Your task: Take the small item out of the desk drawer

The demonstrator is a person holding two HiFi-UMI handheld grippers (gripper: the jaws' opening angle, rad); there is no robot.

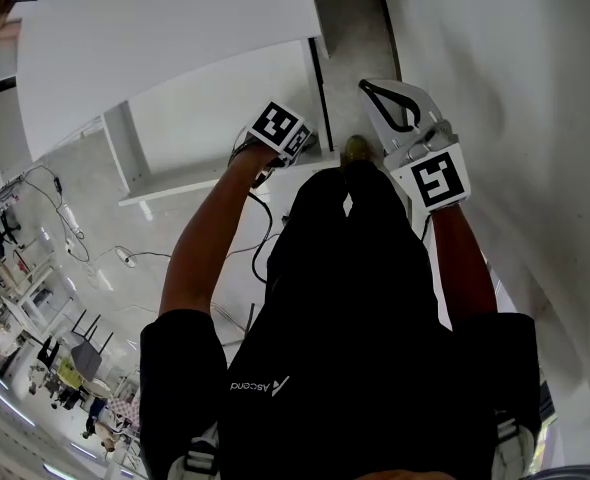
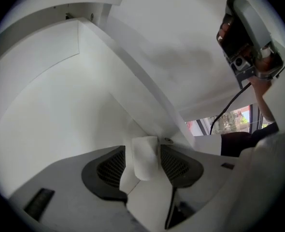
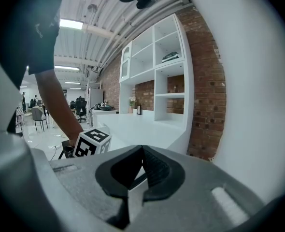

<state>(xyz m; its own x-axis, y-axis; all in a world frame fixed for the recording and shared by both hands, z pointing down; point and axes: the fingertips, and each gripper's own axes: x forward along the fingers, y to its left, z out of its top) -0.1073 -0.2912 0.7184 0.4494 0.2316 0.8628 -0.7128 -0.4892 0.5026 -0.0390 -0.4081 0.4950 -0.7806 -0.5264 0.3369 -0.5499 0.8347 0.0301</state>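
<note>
My left gripper (image 2: 143,151) is shut on a small white block (image 2: 145,162) held upright between its dark ribbed pads. White desk panels (image 2: 60,95) fill the view behind it, and I cannot tell whether the block is loose or fixed to the desk. In the head view the left gripper (image 1: 280,133) sits at the white desk's (image 1: 175,28) near edge, with no drawer visible. My right gripper (image 3: 141,153) is shut with its tips together and nothing between them. It hangs beside a white wall (image 1: 515,88); the right gripper (image 1: 375,93) points away from the desk.
White shelving (image 3: 157,66) stands against a brick wall (image 3: 207,81) behind the long white counter (image 3: 133,129). A desk side panel (image 1: 123,148) drops to the pale floor, where cables (image 1: 125,258) trail. Office chairs (image 3: 38,115) stand far off.
</note>
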